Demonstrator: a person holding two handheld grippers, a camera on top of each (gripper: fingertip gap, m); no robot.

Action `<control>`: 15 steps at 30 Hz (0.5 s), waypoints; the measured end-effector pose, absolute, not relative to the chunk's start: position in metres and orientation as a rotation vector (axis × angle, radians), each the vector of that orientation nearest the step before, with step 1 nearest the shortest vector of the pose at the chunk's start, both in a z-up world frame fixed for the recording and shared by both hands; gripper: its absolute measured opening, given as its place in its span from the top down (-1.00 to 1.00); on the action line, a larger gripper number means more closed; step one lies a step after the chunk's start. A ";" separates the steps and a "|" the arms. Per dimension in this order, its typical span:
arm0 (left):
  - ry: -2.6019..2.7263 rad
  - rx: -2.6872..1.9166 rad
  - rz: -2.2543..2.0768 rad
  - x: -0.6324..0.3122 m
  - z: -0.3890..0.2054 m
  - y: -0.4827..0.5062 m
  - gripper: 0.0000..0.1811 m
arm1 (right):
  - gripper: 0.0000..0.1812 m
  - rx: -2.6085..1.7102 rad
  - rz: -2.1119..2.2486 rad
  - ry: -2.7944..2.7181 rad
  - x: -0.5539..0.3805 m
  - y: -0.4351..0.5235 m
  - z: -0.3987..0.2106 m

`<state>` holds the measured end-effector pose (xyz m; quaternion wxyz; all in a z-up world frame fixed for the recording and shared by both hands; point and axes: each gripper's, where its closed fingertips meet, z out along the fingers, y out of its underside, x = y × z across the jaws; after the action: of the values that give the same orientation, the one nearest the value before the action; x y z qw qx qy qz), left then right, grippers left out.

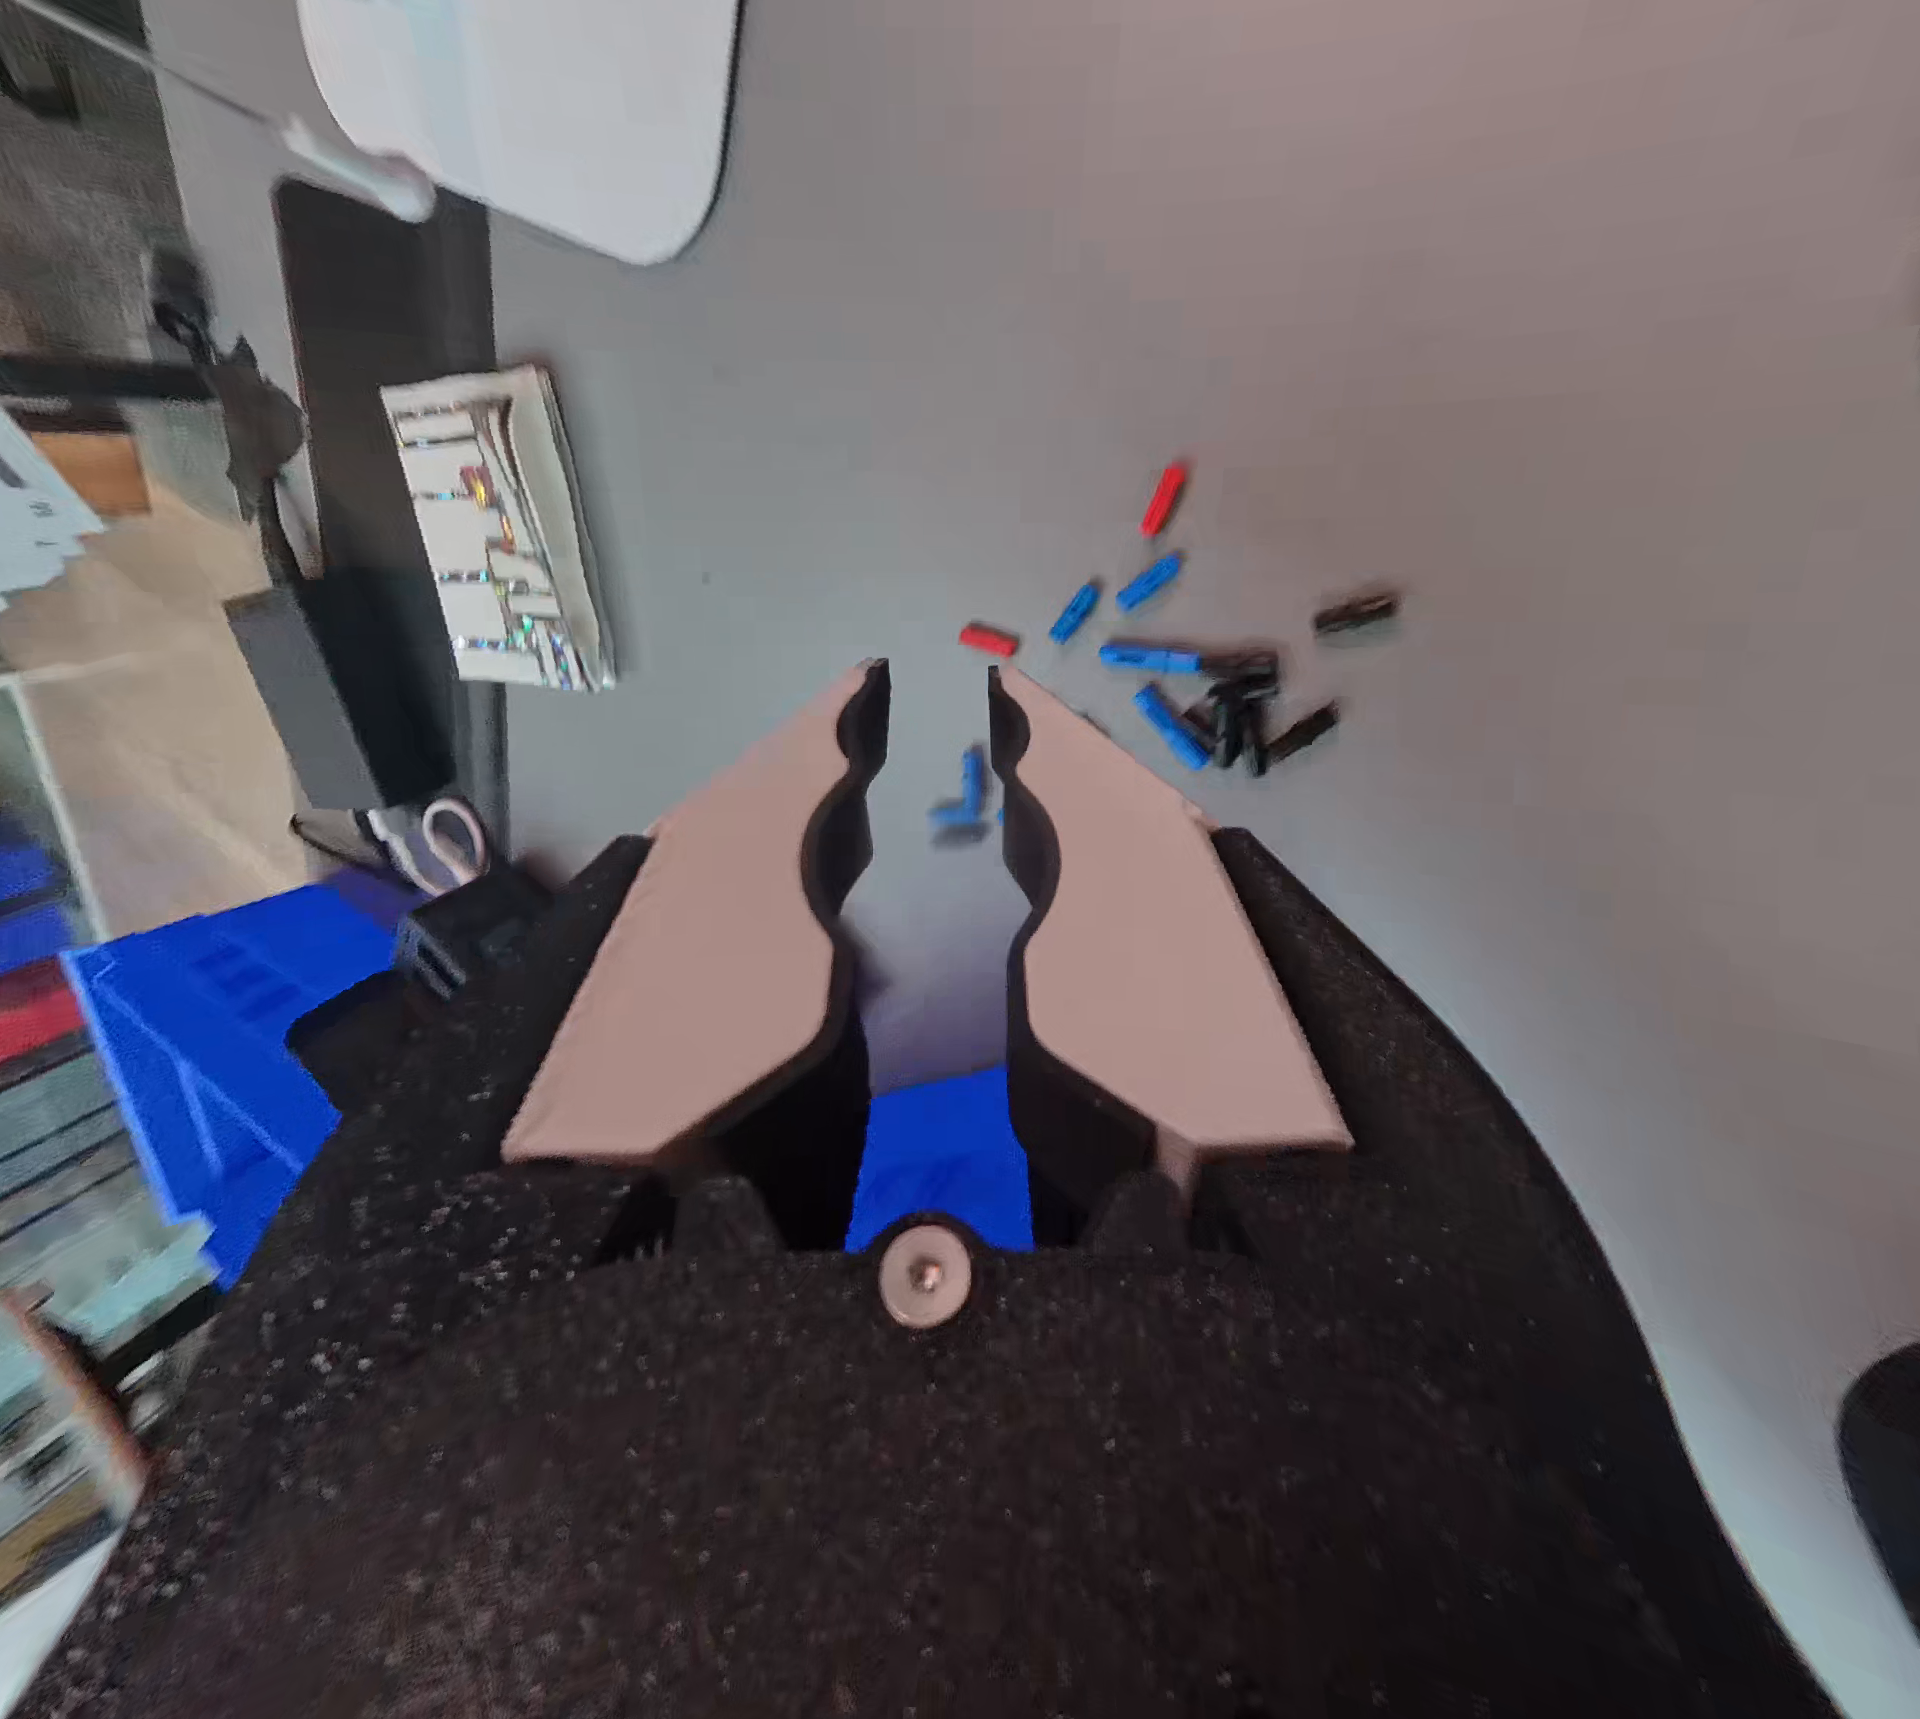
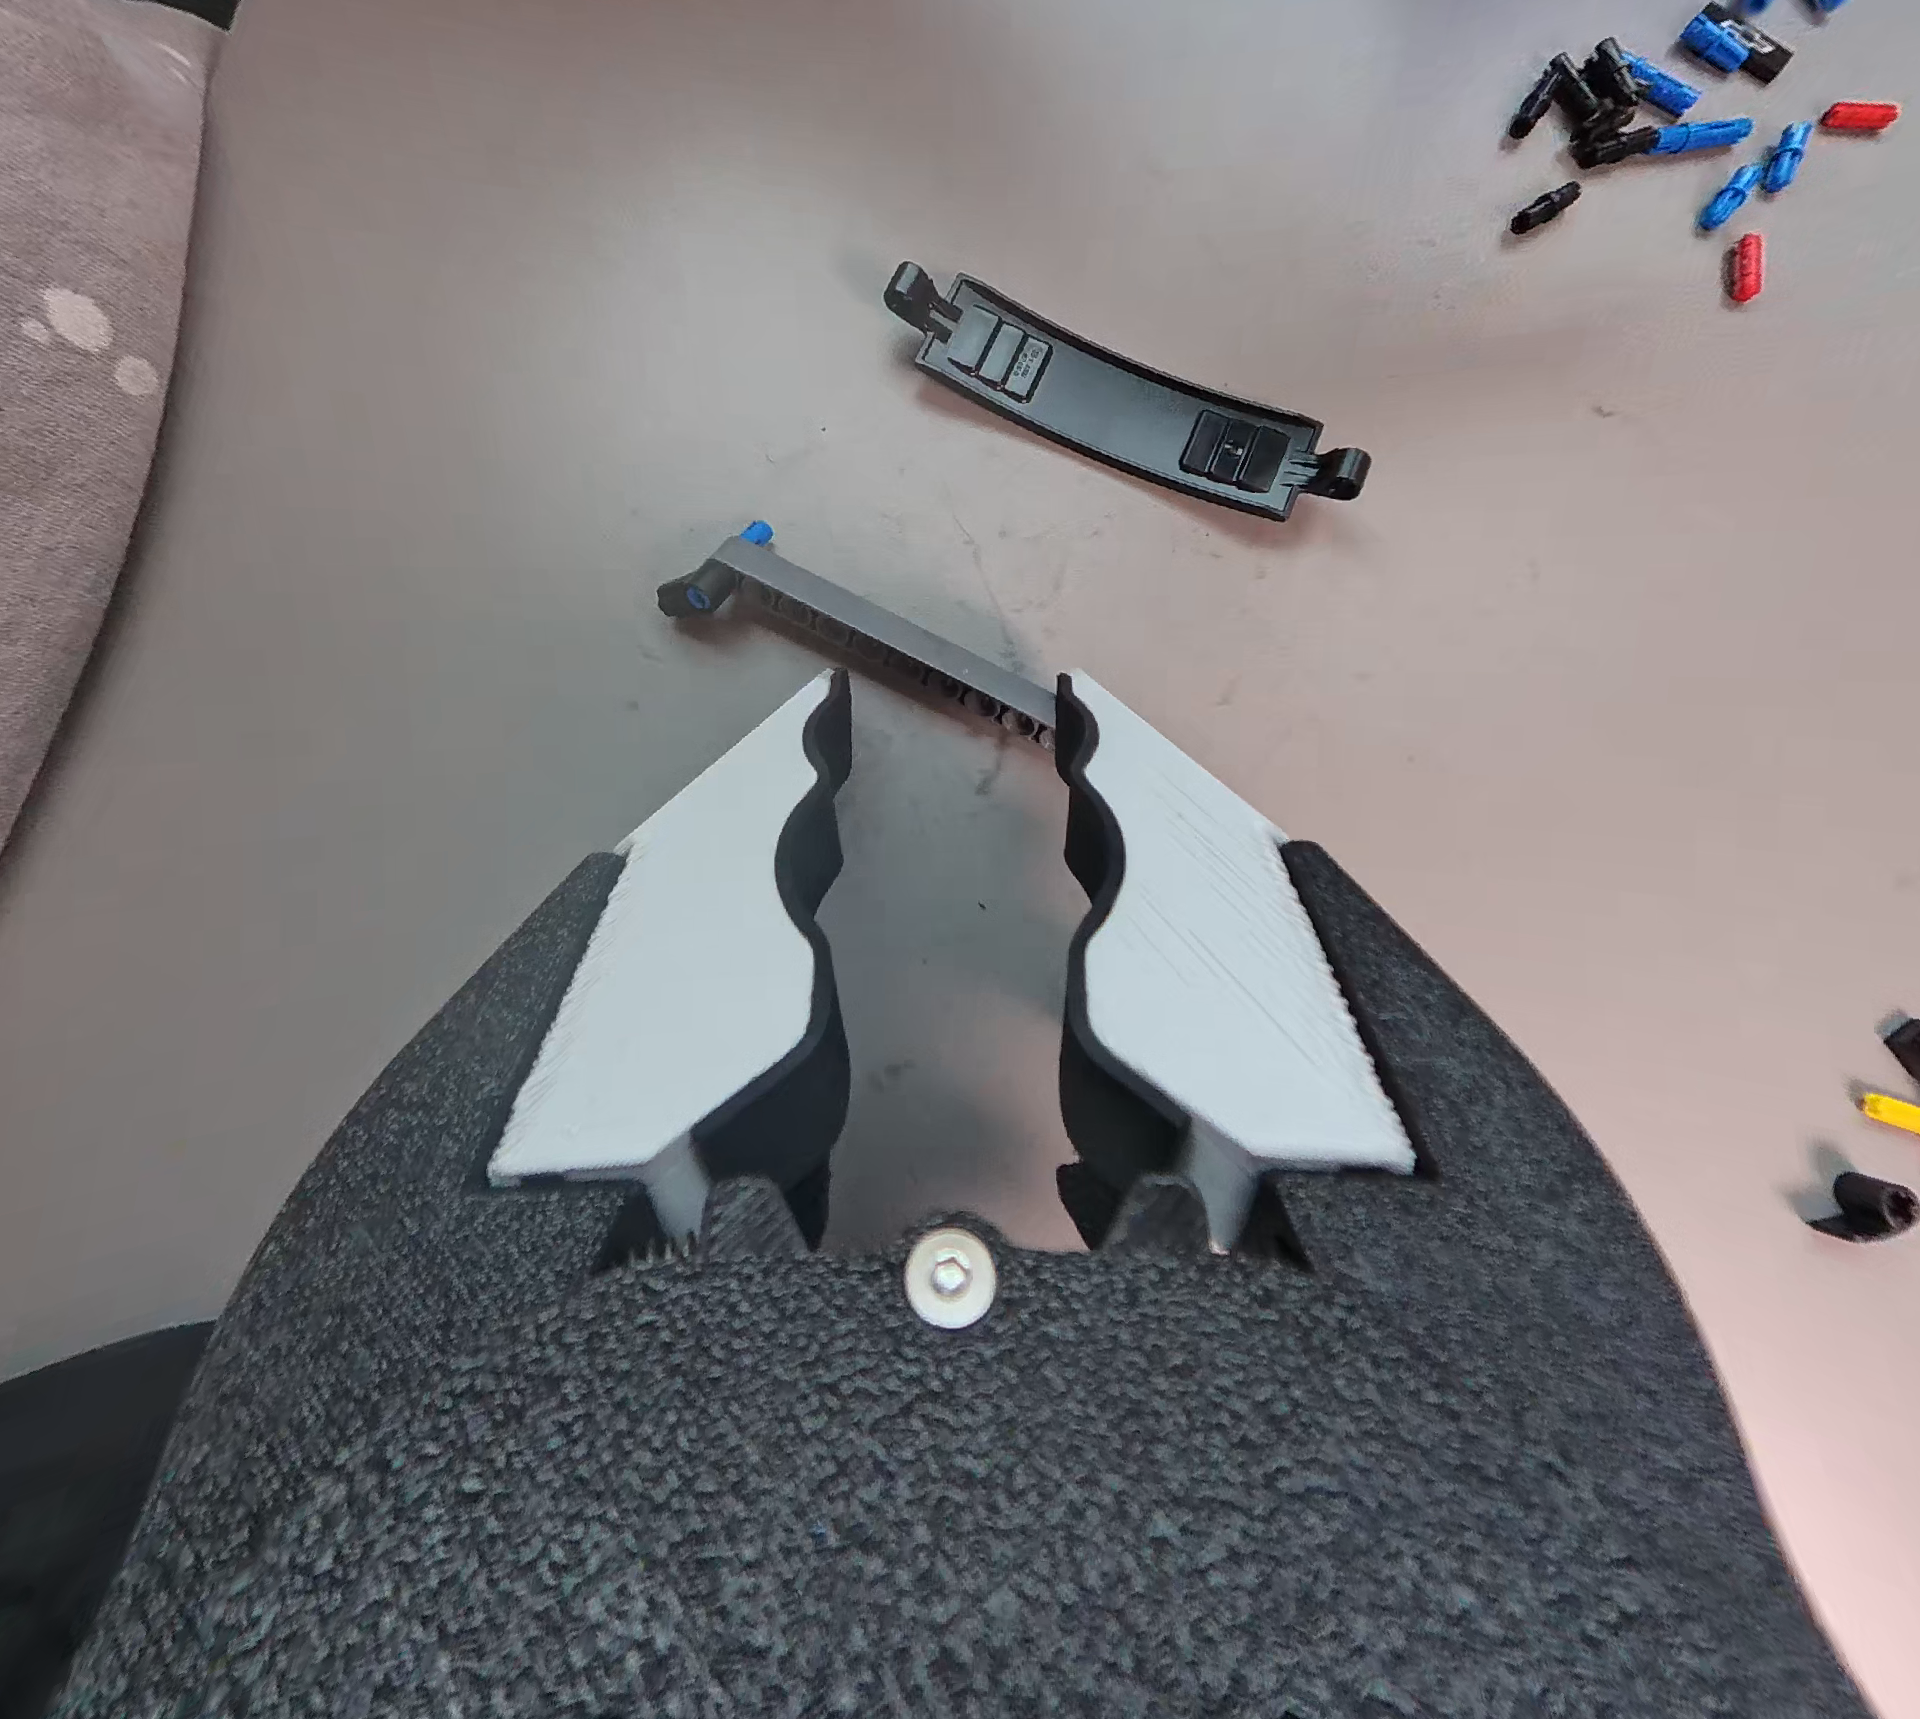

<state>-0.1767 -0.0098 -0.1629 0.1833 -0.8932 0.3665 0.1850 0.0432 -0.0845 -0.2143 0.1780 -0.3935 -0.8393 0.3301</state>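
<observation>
We see the left gripper (image 1: 938, 682) released above blue pins (image 1: 961, 799); the right gripper (image 2: 953, 701), released, meets a grey beam (image 2: 883, 625) at centre frame.

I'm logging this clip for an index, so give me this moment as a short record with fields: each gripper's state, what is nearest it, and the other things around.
left gripper: open, empty, above the grey tabletop
nearest left: small blue plastic pins between its fingertips in view; contact unclear
right gripper: open, empty
nearest right: long grey perforated beam, blue pin at its far end, lying by the fingertips
beyond beam: curved black plastic panel
loose parts: scatter of blue, red and black pins
</observation>
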 end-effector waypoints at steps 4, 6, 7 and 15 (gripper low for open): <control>0.921 -2.331 0.253 -0.118 -0.148 -0.015 0.78 | 0.62 -1.135 0.942 -2.402 0.045 -0.083 -0.214; 0.916 -2.285 0.051 -0.079 -0.155 -0.027 0.76 | 0.68 -1.135 0.916 -2.416 0.046 -0.082 -0.214; 0.914 -2.262 -0.082 -0.057 -0.159 -0.035 0.75 | 0.75 -1.135 0.903 -2.421 0.047 -0.081 -0.214; 1.158 -2.117 -0.758 0.051 -0.194 -0.112 0.71 | 1.00 -1.200 0.918 -2.365 0.058 -0.071 -0.210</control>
<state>0.0512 -0.1122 -0.1945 0.3012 -0.7981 0.4366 -0.2857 0.0582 -0.0712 -0.2098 0.1667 -0.4216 -0.8309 0.3226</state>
